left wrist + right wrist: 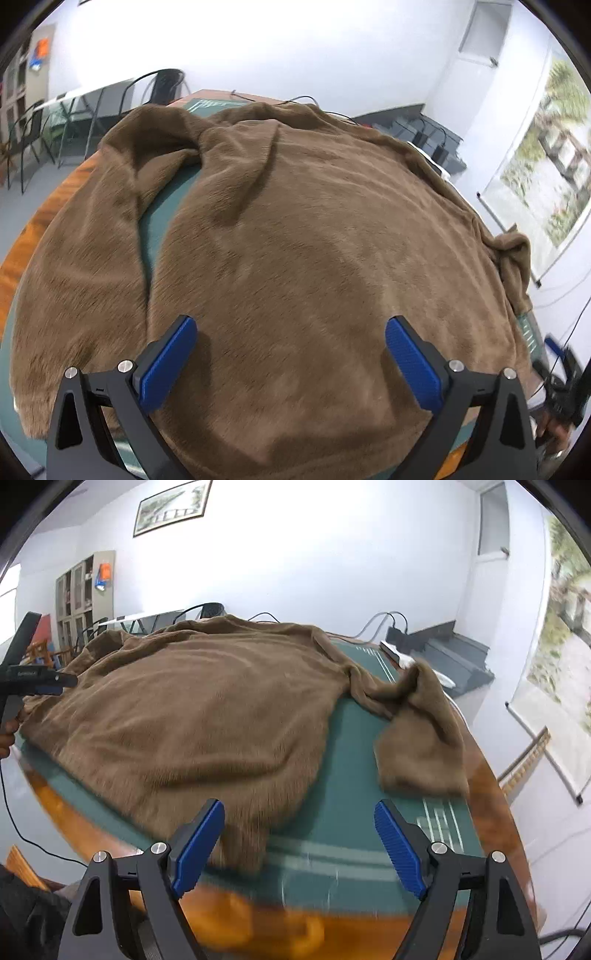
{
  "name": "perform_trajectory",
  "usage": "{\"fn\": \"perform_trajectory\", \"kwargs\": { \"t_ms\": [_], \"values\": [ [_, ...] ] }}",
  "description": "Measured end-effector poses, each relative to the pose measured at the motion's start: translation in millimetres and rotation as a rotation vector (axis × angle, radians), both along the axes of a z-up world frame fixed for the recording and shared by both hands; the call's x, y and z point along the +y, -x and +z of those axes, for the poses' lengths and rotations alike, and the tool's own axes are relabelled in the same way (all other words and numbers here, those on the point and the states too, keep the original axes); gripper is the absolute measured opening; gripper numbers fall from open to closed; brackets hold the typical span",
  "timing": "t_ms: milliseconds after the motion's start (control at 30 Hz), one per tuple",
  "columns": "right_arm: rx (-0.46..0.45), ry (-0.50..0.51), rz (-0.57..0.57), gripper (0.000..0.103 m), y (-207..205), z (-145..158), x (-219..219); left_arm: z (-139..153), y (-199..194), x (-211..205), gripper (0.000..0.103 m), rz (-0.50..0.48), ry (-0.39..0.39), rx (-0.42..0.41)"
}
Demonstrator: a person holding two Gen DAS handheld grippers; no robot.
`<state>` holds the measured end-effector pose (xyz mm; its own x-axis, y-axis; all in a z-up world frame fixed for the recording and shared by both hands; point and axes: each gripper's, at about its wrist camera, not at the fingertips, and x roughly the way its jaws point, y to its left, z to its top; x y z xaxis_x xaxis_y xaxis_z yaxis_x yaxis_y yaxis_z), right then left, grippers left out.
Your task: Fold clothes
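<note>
Sprawling across the green mat (343, 775), a fuzzy brown garment (295, 240), both tools (290, 354) (299, 834) spread wide, empty.

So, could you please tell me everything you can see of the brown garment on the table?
The brown garment is a plush, fleece-like top, spread mostly flat over the green mat on the wooden table. One sleeve trails off, bunched and twisted, its cuff end lying near the table's edge. The other sleeve lies alongside the body, with mat showing between. A ridge creases the far part. The left gripper and right gripper are open; neither holds it.
</note>
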<state>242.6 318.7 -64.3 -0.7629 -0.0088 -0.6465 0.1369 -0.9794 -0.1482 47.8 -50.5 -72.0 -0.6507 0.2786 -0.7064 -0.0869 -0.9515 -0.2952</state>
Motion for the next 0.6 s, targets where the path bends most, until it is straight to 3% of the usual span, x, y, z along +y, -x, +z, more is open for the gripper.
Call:
{"fn": "perform_trajectory", "kwargs": {
  "t_ms": [133, 267, 333, 500, 600],
  "values": [
    [0.012, -0.089, -0.013, 0.085, -20, -7, -7, -6, 4, -4, 0.102, 0.020, 0.001, -0.012],
    [0.027, -0.234, 0.017, 0.085, -8, -17, -32, -12, 7, -2, 0.102, 0.030, 0.017, -0.029],
    [0.057, -0.247, -0.003, 0.085, 1, -14, -38, -15, 8, 0, 0.102, 0.032, 0.033, -0.031],
    [0.112, -0.199, -0.174, 0.085, 22, 2, -17, -19, 6, 0, 0.102, 0.024, 0.075, -0.026],
    [0.057, -0.071, -0.295, 0.085, 19, -2, 24, -21, 3, 0, 0.102, 0.005, 0.094, -0.014]
  ]
}}
